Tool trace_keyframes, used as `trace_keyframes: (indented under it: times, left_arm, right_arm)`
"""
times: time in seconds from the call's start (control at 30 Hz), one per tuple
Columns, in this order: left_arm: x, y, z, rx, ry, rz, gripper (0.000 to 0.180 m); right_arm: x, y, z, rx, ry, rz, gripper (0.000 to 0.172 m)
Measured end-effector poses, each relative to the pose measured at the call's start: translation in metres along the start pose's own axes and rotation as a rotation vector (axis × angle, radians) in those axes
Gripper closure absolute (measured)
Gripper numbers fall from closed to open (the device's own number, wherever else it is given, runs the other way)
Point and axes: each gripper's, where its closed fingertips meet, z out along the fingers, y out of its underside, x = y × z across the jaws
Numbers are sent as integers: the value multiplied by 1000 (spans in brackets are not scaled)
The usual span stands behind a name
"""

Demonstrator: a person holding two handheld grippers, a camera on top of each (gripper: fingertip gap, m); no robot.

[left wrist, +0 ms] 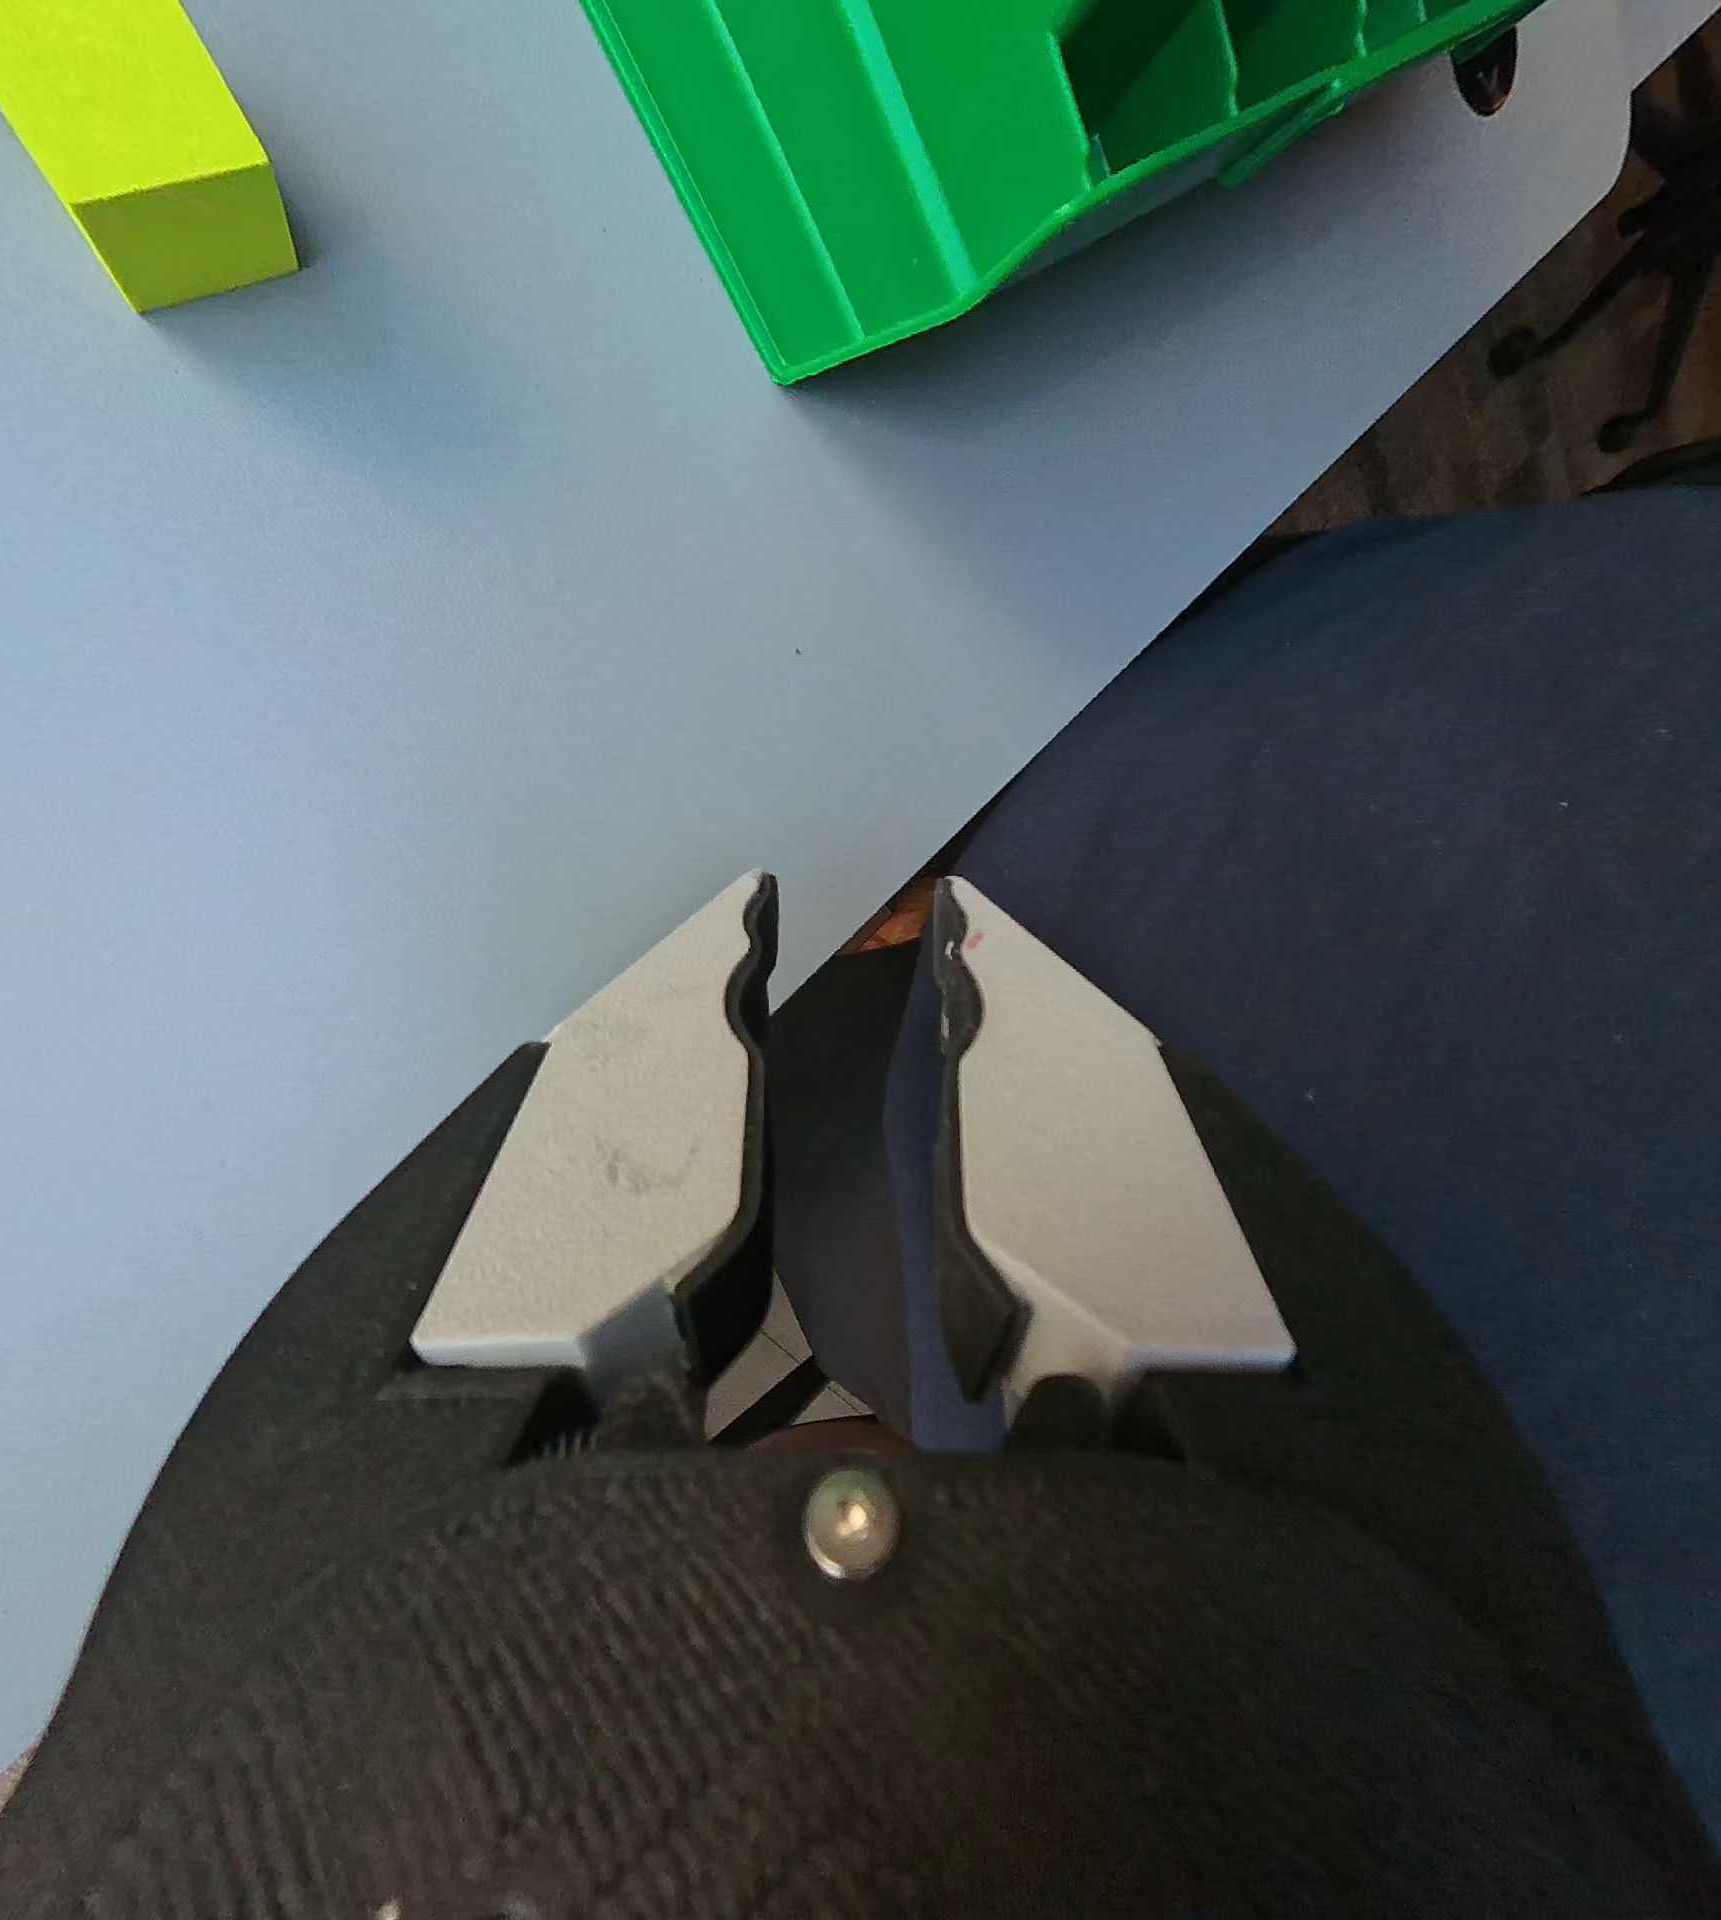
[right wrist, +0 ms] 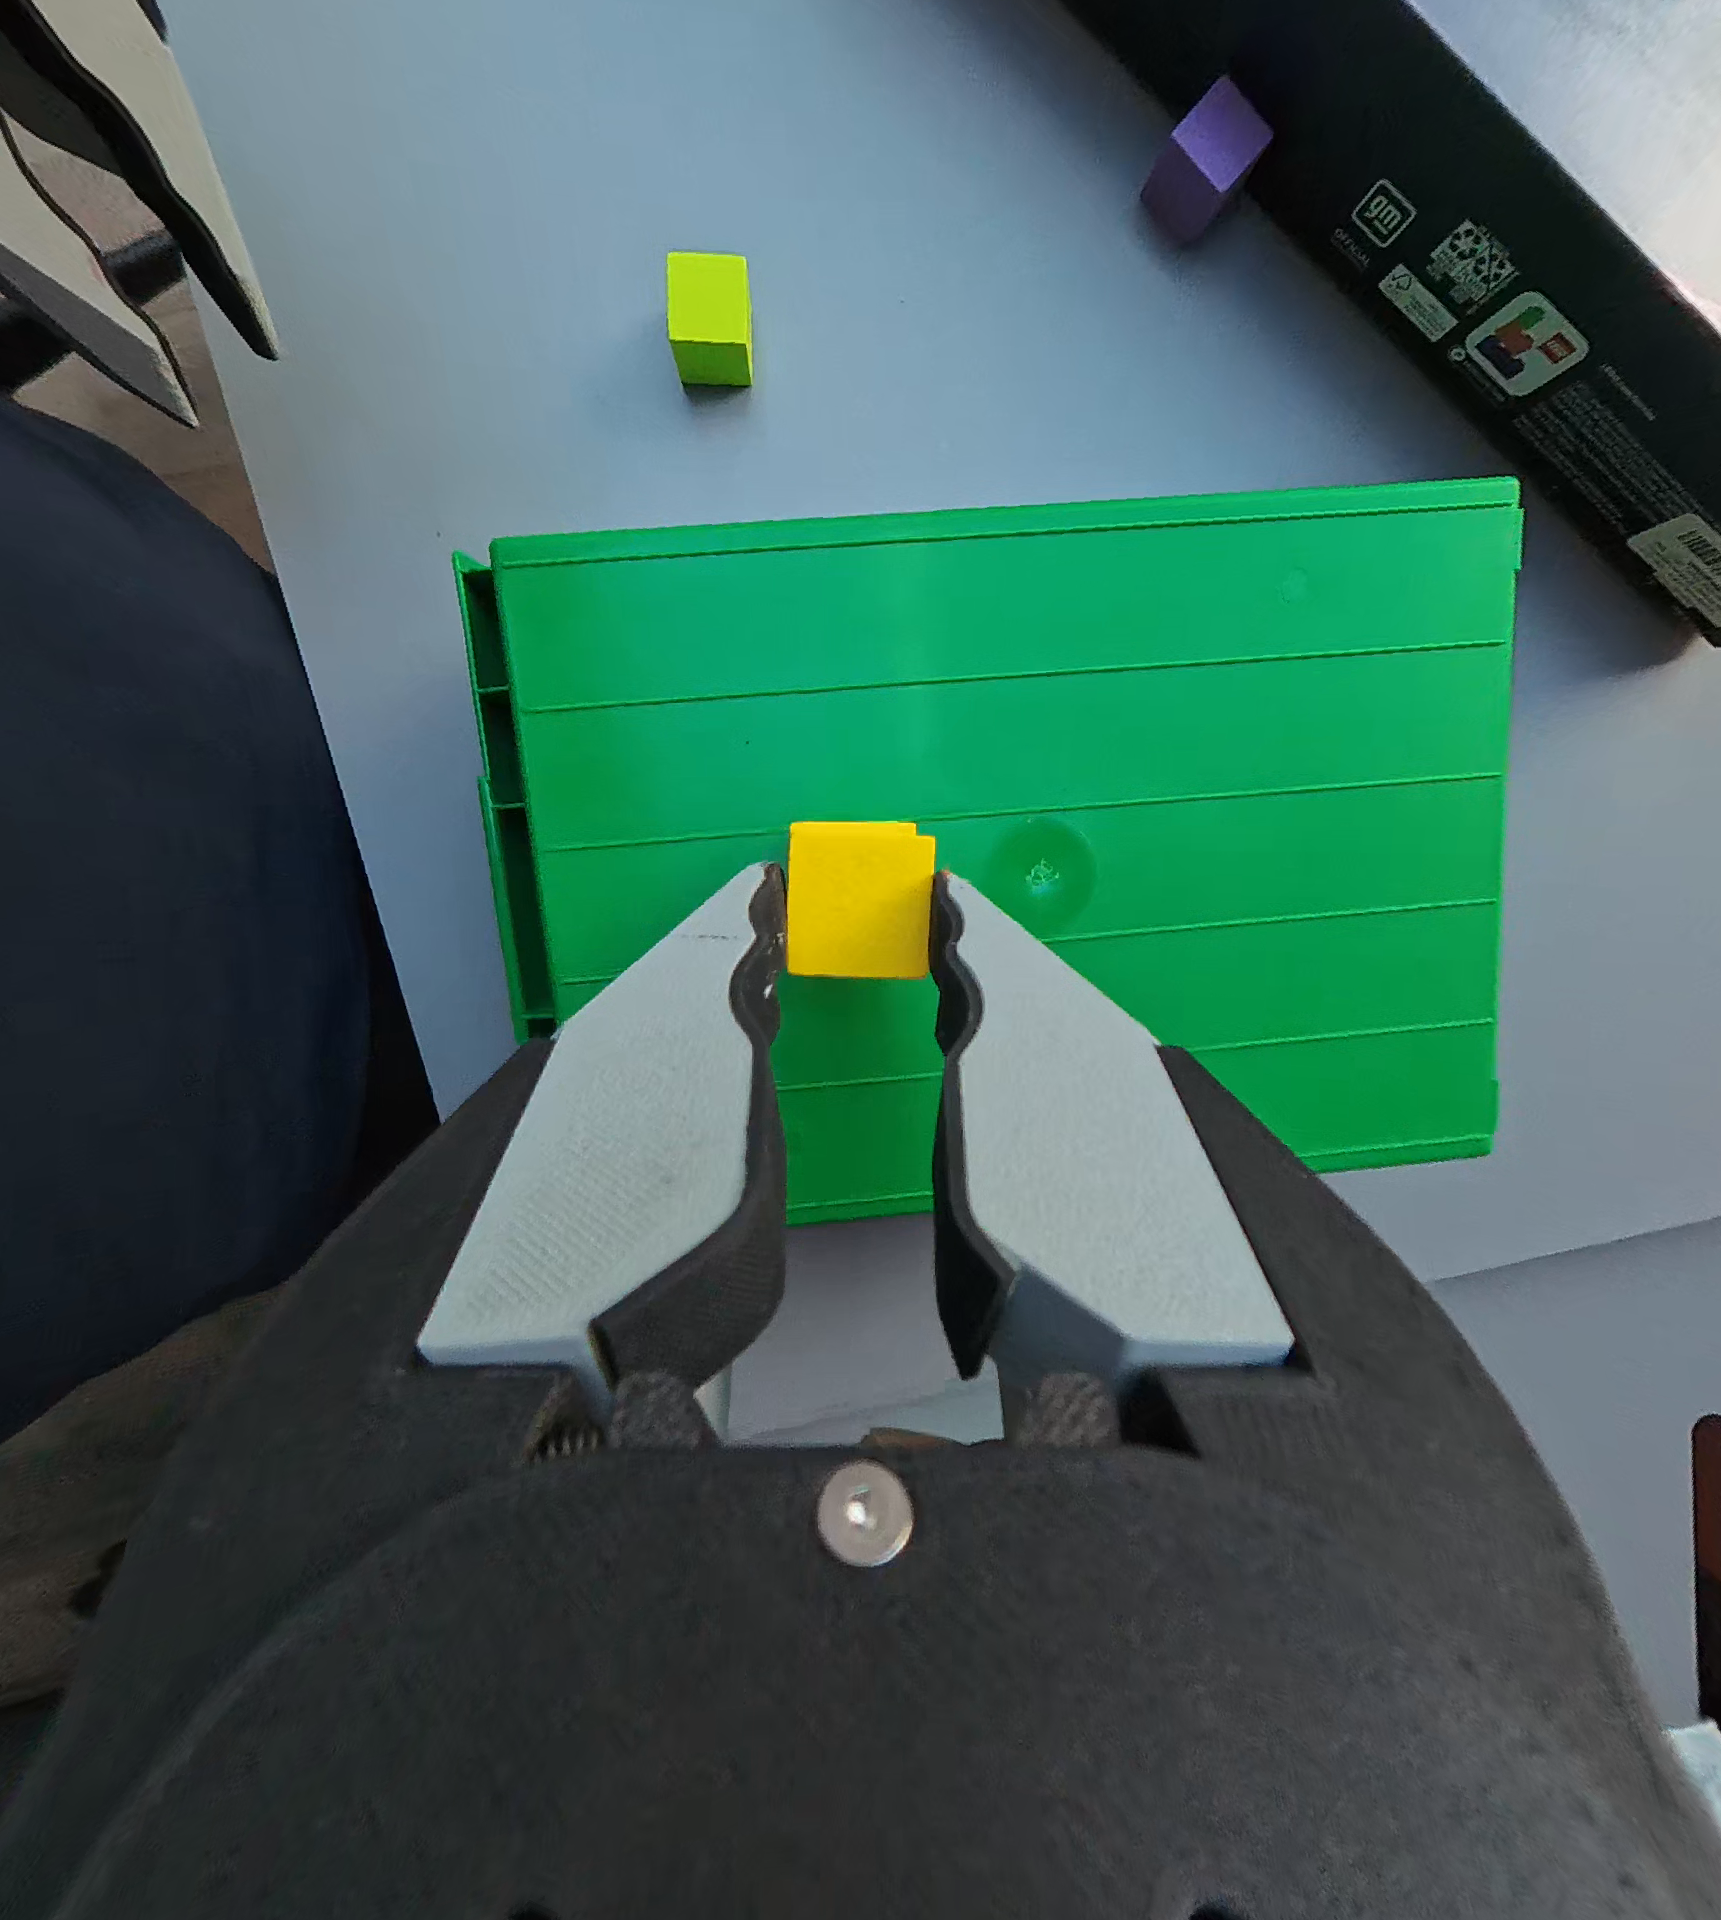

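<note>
My right gripper [right wrist: 858, 883] is shut on a small yellow block [right wrist: 861, 904], with both pads pressed against its sides. It holds the block above the ribbed face of a green plastic box [right wrist: 1147, 727] that lies on the pale blue table [right wrist: 523, 208]. My left gripper [left wrist: 856, 894] is open and empty, over the table's edge [left wrist: 1043, 758] beside a person's dark blue trouser leg [left wrist: 1407, 935]. It also shows in the right wrist view [right wrist: 222, 384] at the top left. The green box also shows in the left wrist view [left wrist: 887, 177], with compartments visible.
A lime-green block [left wrist: 139, 156] lies on the table, and also shows beyond the box in the right wrist view [right wrist: 710, 317]. A purple block [right wrist: 1204, 166] rests against a long black carton [right wrist: 1562, 260] at the top right. The person's leg [right wrist: 87, 831] fills the left side. Across from one pair of fingers to the other is roughly 25 cm.
</note>
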Motion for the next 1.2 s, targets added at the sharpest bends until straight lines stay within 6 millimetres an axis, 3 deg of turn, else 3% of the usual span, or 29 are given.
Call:
trace_keyframes:
  times: [0.77, 0.93, 1.2]
  left_arm:
    - [-2, -6, 0, 6, -25, -10, 152]
    - [-18, -24, -8, 65, -87, -30, 148]
    - [-47, -63, -6, 100, -151, -47, 140]
  right_arm:
    - [-1, 0, 7, 10, -33, -17, 144]
    - [-4, -10, -2, 69, -53, 1, 140]
    - [-4, -5, -4, 70, -37, 8, 139]
